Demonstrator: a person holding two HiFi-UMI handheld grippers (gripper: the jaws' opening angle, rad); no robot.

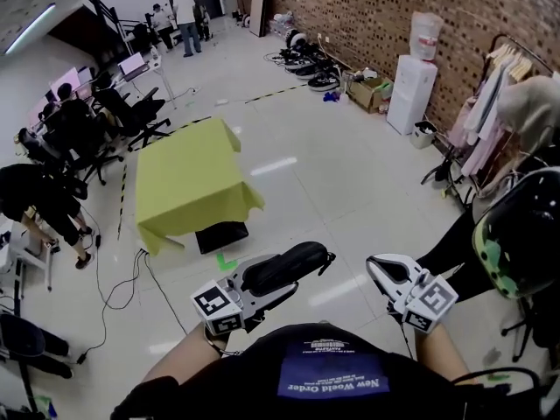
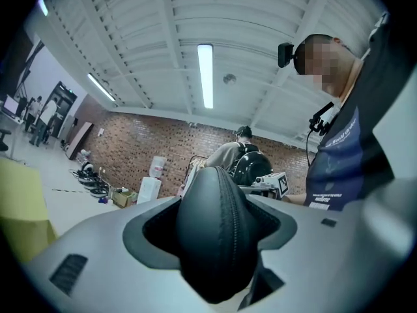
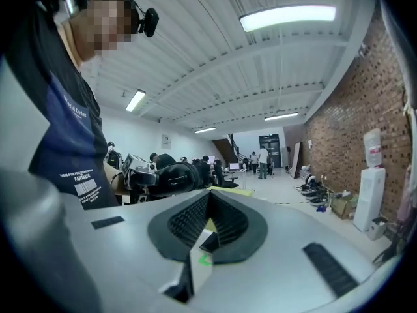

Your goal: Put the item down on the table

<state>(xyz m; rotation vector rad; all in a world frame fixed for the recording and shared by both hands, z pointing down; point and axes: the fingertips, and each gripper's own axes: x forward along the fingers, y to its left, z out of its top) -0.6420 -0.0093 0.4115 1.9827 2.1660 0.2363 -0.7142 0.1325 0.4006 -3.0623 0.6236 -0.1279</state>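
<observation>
My left tongs (image 1: 267,280) clamp the zipped case (image 1: 289,263) by its sides; I judge it light, padded, slightly squashy. My right tongs (image 1: 382,268) are together, empty; bench (image 1: 188,182) at eleven o'clock.

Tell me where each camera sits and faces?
Head view: on the person's head, looking down at yellow table, left gripper, right gripper.
Left gripper view: on that gripper, aimed up past its held black case; person's torso shows.
Right gripper view: on that gripper, along shut empty jaws down the hall; torso shows.
Both gripper views share the brick wall.
</observation>
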